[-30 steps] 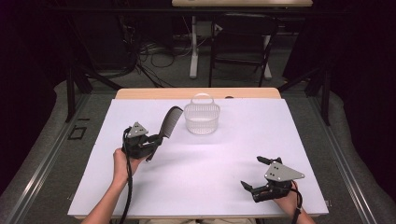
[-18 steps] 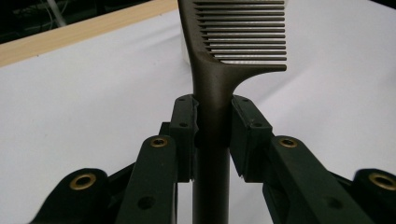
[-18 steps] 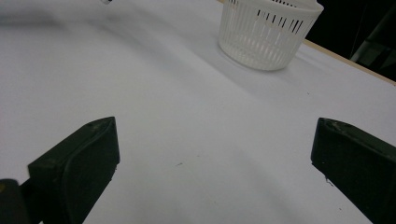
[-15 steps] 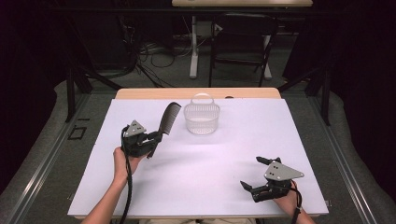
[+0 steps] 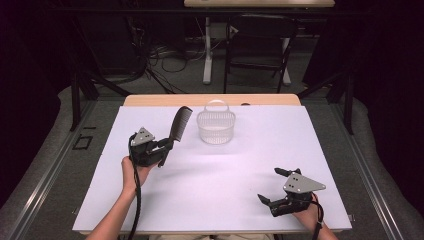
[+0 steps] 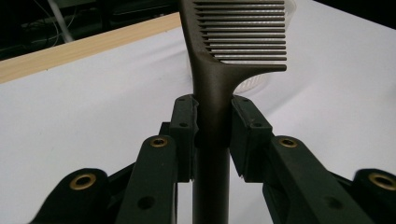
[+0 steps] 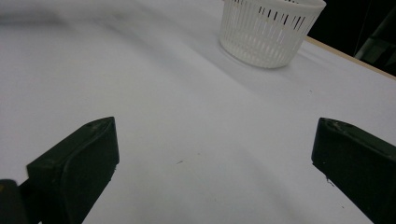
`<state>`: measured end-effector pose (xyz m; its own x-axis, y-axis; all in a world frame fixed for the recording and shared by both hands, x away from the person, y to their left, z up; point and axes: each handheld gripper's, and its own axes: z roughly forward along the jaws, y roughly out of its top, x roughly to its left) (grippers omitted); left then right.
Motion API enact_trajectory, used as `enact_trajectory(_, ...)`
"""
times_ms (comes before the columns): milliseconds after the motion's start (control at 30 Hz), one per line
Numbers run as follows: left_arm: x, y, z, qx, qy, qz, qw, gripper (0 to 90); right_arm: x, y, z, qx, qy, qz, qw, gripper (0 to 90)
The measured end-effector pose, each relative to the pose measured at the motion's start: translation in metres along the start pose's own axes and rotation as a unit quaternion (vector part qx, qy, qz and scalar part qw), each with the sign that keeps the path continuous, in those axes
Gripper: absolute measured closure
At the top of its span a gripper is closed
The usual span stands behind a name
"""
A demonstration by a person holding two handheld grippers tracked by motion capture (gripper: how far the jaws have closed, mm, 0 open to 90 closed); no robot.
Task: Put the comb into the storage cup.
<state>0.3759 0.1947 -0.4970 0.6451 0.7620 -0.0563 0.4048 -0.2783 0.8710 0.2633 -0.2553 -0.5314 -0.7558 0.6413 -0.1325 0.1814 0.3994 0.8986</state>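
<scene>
with the left gripper (image 5: 165, 146) pinching the comb (image 5: 180, 123) handle, swing toward the basket (image 5: 216, 131) at two o'clock, right gripper (image 5: 274, 186) spread idle

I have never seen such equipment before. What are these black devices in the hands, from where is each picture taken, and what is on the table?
A person sits at a table covered in white and holds a hand-operated two-jaw gripper in each hand; there is no robot arm. The high view comes from a fixed camera above, looking down on the table. The other two pictures come from small cameras riding on each gripper, looking along its black jaws.

The left gripper is shut on the handle of a dark comb, whose teeth point up and away, raised off the table. The right gripper rests near the front edge, jaws wide open, holding nothing. A white slatted basket with a handle stands near the far edge.
</scene>
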Motion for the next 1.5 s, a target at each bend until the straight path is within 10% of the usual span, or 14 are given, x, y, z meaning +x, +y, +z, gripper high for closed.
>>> enact_trajectory(1500,-0.003,0.031,0.015,-0.044,0.000,0.001,0.9990,72.3,-0.001,0.000,-0.002,-0.003,-0.003,0.001,1.0000,0.0)
